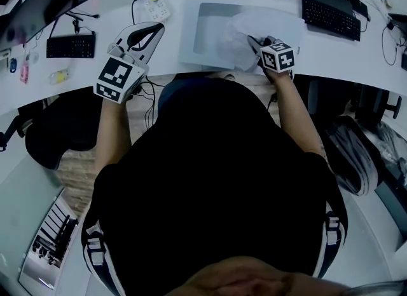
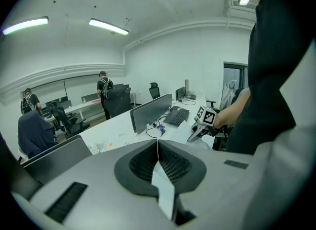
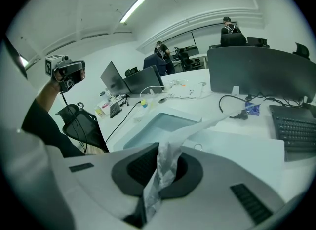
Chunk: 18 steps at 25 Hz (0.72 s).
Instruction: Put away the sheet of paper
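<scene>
Count on the white desk [image 1: 356, 60]:
- one crumpled white sheet of paper [image 1: 251, 25]
- one shallow pale-grey rectangular tray [image 1: 187, 34]
- two black keyboards, one at the left [image 1: 70, 46] and one at the right [image 1: 331, 16]
- one white power strip [image 1: 156, 6]
- two hand-held grippers

The right gripper [image 1: 257, 42] is clenched on the sheet. The paper is bunched between the dark pads and trails forward from the jaws over the right half of the tray. Whether it touches the tray floor cannot be told.

The left gripper [image 1: 149, 34] is held above the desk, left of the tray and well apart from the sheet. Its jaws are pressed together, with a narrow white strip [image 2: 164, 192] at their seam, nature undetermined.
</scene>
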{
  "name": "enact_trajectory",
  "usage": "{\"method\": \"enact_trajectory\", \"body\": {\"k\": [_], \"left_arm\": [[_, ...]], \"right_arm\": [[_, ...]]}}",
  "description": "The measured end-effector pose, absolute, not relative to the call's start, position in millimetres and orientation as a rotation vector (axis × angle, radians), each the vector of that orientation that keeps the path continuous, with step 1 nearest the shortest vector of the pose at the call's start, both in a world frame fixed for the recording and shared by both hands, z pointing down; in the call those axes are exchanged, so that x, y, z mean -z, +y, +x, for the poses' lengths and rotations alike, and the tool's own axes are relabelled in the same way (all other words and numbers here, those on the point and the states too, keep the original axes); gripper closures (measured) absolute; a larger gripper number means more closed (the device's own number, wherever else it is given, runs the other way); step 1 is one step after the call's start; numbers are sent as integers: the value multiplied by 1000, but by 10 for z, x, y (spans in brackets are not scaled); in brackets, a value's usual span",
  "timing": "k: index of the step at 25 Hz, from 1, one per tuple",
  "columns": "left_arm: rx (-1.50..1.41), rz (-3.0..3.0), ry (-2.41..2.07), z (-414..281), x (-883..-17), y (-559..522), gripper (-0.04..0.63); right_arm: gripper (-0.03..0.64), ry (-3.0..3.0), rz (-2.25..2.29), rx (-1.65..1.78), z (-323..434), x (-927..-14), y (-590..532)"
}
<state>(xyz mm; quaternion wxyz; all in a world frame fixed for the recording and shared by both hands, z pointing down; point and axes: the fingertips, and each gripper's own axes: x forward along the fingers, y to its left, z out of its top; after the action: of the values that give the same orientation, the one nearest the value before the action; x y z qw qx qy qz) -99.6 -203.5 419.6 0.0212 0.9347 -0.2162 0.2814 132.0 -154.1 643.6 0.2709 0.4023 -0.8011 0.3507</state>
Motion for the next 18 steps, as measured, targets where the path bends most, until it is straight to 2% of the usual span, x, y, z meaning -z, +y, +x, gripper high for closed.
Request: {"method": "enact_trajectory", "body": {"k": [18], "left_arm": [[-910,2890,-652,-840,-4261,-2193,572]], "right_arm": [[601,-2117,1081,-1015,1567,-6732,-1666]]}}
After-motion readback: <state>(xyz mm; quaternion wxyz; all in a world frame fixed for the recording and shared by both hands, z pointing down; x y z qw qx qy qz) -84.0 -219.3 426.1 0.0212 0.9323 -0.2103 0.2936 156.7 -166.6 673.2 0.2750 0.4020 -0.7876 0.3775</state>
